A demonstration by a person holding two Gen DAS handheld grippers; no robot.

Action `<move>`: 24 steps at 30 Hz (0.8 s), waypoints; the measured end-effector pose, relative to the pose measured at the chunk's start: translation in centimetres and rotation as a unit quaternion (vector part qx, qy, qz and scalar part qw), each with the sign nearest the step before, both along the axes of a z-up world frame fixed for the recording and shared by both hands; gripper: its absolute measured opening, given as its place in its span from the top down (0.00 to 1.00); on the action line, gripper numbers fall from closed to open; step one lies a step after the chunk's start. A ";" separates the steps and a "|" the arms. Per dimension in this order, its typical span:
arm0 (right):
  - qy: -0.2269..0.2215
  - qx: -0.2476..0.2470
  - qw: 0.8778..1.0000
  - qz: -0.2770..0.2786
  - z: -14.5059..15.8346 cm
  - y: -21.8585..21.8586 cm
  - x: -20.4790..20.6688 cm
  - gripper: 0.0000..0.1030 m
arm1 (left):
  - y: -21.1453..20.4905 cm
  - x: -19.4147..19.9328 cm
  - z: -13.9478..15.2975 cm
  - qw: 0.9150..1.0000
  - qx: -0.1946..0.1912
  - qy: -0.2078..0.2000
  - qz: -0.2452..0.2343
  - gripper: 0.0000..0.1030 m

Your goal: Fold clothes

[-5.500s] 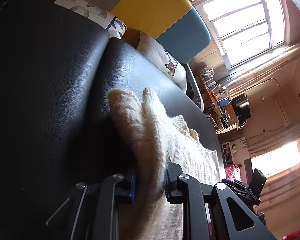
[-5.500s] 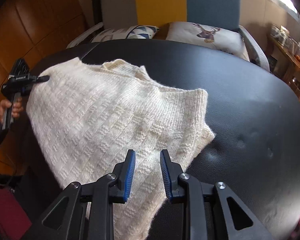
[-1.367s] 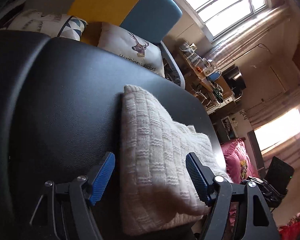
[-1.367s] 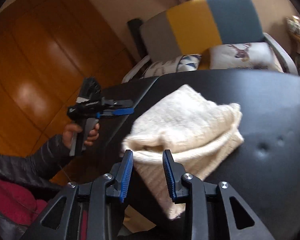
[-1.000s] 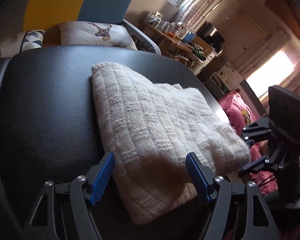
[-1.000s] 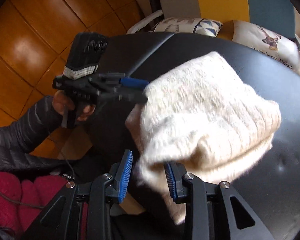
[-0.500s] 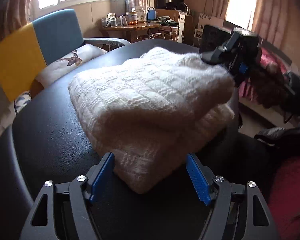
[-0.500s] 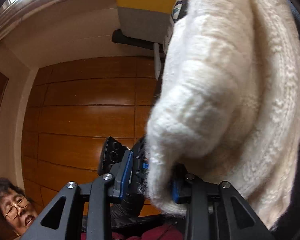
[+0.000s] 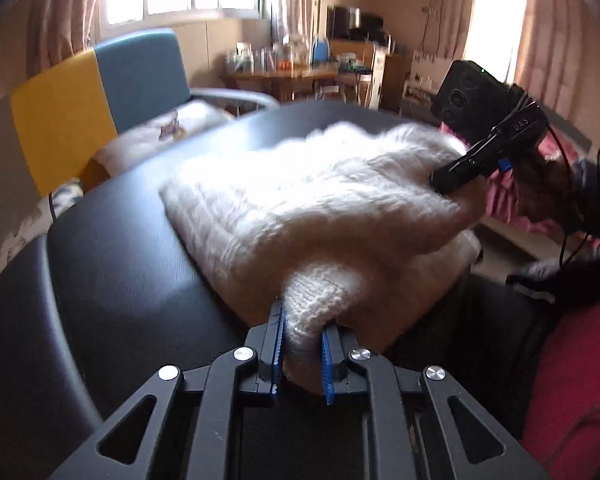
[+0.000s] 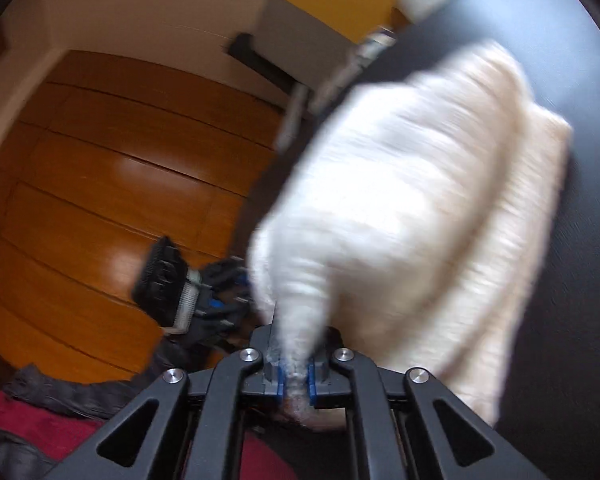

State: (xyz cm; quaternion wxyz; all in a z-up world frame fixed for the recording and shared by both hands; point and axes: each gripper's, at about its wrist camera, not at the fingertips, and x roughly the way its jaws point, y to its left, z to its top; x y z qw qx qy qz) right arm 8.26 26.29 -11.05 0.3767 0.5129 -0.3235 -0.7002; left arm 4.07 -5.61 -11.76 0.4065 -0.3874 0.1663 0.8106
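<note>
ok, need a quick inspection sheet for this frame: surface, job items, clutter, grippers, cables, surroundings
Surface: black padded table, smooth, bare around the garment.
Job's things: cream knit sweater, folded into a thick bundle, near edge overhanging the table.
Clutter: nothing seen on the table.
Grippers: left gripper has just closed and pinches a sweater corner; right gripper has just closed on another bunched corner. Both views blurred.
Cables: thin black cable hangs near the person's dark sleeve.
Surroundings: yellow and blue sofa, cushions, wooden wall panels, cluttered side table, bright windows.
</note>
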 end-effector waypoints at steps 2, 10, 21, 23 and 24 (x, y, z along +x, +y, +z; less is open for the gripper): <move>-0.016 0.037 0.999 0.014 -1.9 -0.7 0.7 0.96 | -0.6 0.1 -1.0 1.000 -0.008 -0.009 -0.003 0.85; 0.012 0.105 0.994 0.030 1.4 -1.6 1.7 0.77 | -2.0 1.6 0.2 0.998 -0.018 -0.039 -0.038 0.78; -0.024 -0.041 0.981 -0.186 1.4 5.7 -2.2 0.63 | -3.4 -1.5 4.1 0.982 0.160 -0.093 0.028 0.60; -0.053 -0.060 0.977 -0.197 -0.2 6.0 -4.2 0.61 | -1.8 -2.4 4.2 0.980 0.174 -0.088 0.022 0.59; -0.064 -0.067 0.975 -0.203 -0.9 6.3 -5.0 0.61 | -0.9 -2.8 4.2 0.980 0.181 -0.086 0.019 0.59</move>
